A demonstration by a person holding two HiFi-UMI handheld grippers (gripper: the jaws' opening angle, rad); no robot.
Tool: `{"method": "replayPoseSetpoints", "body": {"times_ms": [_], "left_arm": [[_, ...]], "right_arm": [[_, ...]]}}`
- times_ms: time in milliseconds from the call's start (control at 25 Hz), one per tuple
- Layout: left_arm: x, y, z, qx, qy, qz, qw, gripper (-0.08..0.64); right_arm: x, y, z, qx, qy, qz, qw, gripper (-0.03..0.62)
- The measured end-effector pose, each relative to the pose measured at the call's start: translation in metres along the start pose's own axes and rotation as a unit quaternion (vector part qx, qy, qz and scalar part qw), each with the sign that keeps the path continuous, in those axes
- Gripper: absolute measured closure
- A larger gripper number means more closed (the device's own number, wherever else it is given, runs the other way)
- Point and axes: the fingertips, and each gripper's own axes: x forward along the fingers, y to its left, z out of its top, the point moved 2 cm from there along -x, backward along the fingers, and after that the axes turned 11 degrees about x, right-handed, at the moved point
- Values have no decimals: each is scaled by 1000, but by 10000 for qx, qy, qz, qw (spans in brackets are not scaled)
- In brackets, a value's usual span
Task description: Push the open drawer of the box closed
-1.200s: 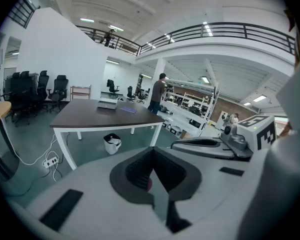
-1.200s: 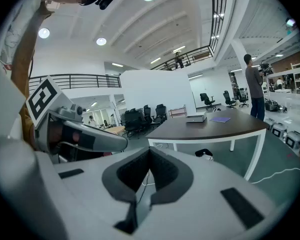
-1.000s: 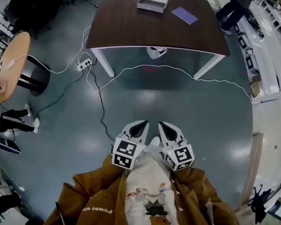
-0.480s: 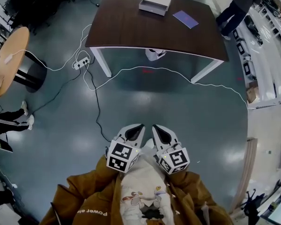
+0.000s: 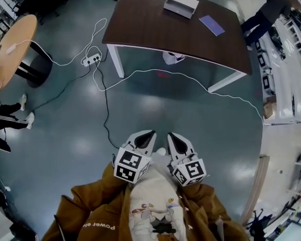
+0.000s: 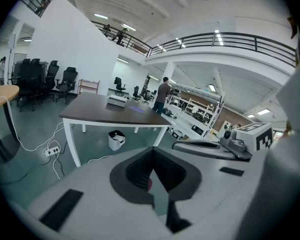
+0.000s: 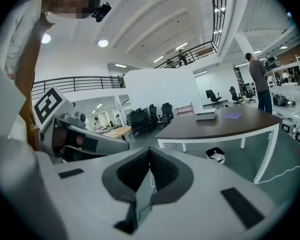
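Note:
A white box with its drawer pulled out (image 5: pixel 180 5) sits at the far side of a dark brown table (image 5: pixel 155 31), several steps ahead of me. It also shows small in the left gripper view as the box (image 6: pixel 117 100) and in the right gripper view as the box (image 7: pixel 206 115). My left gripper (image 5: pixel 145 137) and right gripper (image 5: pixel 174 138) are held side by side close to my body, over the floor and far from the table. Both are shut with nothing between the pads, as seen at the left gripper (image 6: pixel 152 150) and the right gripper (image 7: pixel 149 149).
A purple sheet (image 5: pixel 211 25) lies on the table right of the box. White cables and a power strip (image 5: pixel 90 60) trail over the floor between me and the table. A white bin (image 5: pixel 173 57) stands under it. A round wooden table (image 5: pixel 7 49) is left, a person (image 5: pixel 268 11) and shelving right.
The head view has swung, so the table and box now sit further right in it. Both grippers have shifted slightly with my body. Their jaws have stayed shut.

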Motion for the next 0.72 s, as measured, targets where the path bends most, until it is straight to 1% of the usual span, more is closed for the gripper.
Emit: {"method": "replayPoseSetpoints", "body": {"times_ms": [80, 160, 240, 320, 480, 640, 720], "left_arm": [[-6, 15, -2, -64, -27, -20, 10000, 554], [-10, 32, -6, -138, -57, -25, 9999, 554], [-14, 48, -10, -272, -83, -21, 9996, 554], [-16, 62, -14, -418, -88, -44, 9991, 554], [-10, 73, -10, -441, -58, -160, 9989, 554], [15, 83, 3, -458, -61, -250, 9986, 554], [29, 87, 8, -412, -31, -265, 9988, 554]], "right_arm": [[12, 5, -5, 40, 62, -45, 10000, 586], [25, 5, -14, 152, 119, -183, 9996, 586], [35, 4, -25, 322, 183, -358, 9987, 586], [44, 7, -29, 415, 231, -445, 9979, 586], [56, 9, -19, 300, 197, -485, 9982, 586], [69, -13, -10, 350, 234, -613, 9972, 586], [74, -29, -3, 397, 176, -689, 9967, 586]]}}
